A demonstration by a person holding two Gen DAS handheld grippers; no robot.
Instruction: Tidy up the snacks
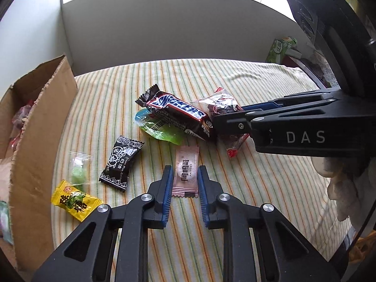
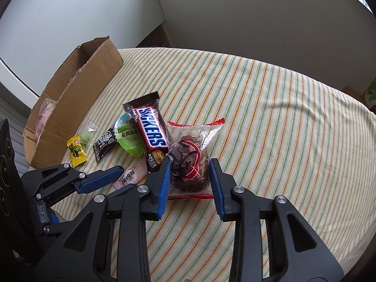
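Left wrist view: left hand-held gripper (image 1: 185, 178) straddles the pink sachet (image 1: 186, 172), blue pads against its two long edges, so it reads as clenched on it. Sachet lies flat on the striped bench cloth (image 1: 270, 188), long axis running straight away from the camera, in line with the fingers. Cardboard box (image 1: 44, 122) sits to the left, open top, some wrappers already inside. My read: the lift goes up and left, over the black candy (image 1: 121, 163) and yellow candy (image 1: 75, 199), which lie between sachet and box. Right hand-held gripper (image 1: 217, 121) comes in from the right, tips at the clear-wrapped cake (image 1: 223, 108).

Right wrist view: right hand-held gripper (image 2: 190, 171) has its pads on both sides of the dark round cake in the clear, red-trimmed wrapper (image 2: 190, 164); looks clasped on it. Cake sits dead ahead, touching the Snickers bar (image 2: 150, 129) on its left, which overlaps the green jelly cup (image 2: 130, 139). Box (image 2: 77, 98) is far left, so the left hand is the nearer one to it. Risk, as a guess: lifting the cake may drag the Snickers.
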